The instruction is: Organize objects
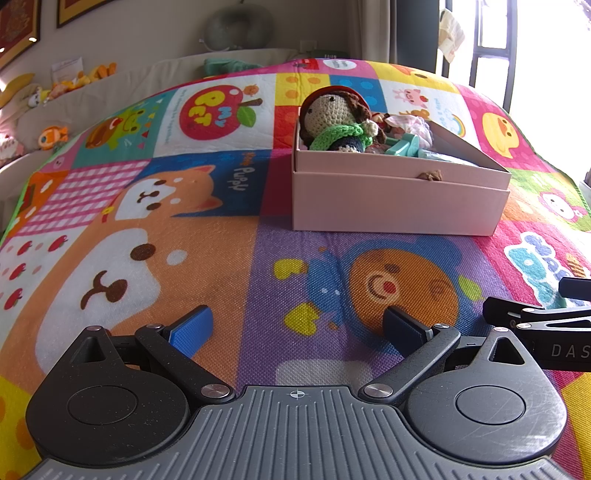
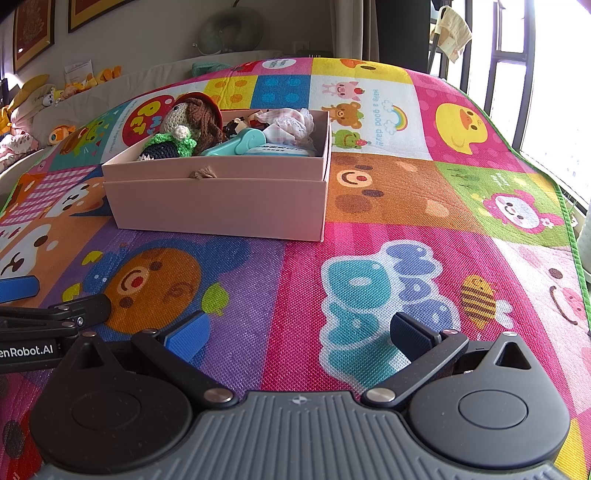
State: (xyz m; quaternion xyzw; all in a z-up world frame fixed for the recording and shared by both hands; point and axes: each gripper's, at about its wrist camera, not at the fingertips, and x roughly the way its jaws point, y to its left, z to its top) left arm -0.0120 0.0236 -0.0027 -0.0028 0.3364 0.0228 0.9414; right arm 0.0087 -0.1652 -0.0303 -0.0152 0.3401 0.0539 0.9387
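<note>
A pink box [image 1: 399,199] sits on a colourful cartoon play mat [image 1: 221,240], in the upper right of the left wrist view and the upper left of the right wrist view. Inside, a crocheted doll [image 1: 332,118] leans at one end beside a teal plastic toy [image 2: 240,142] and frilly fabric [image 2: 291,123]; the box wall hides everything lower down. The left gripper [image 1: 297,326] and right gripper [image 2: 297,332] both hover spread wide, holding nothing.

A home, likely a child's room: ahead of the jaws spreads a cartoon-printed play mat [image 1: 207,236], with plush toys [image 1: 70,79] lined along the far wall, framed pictures [image 2: 33,33] above, and a window [image 2: 517,55] beyond.
</note>
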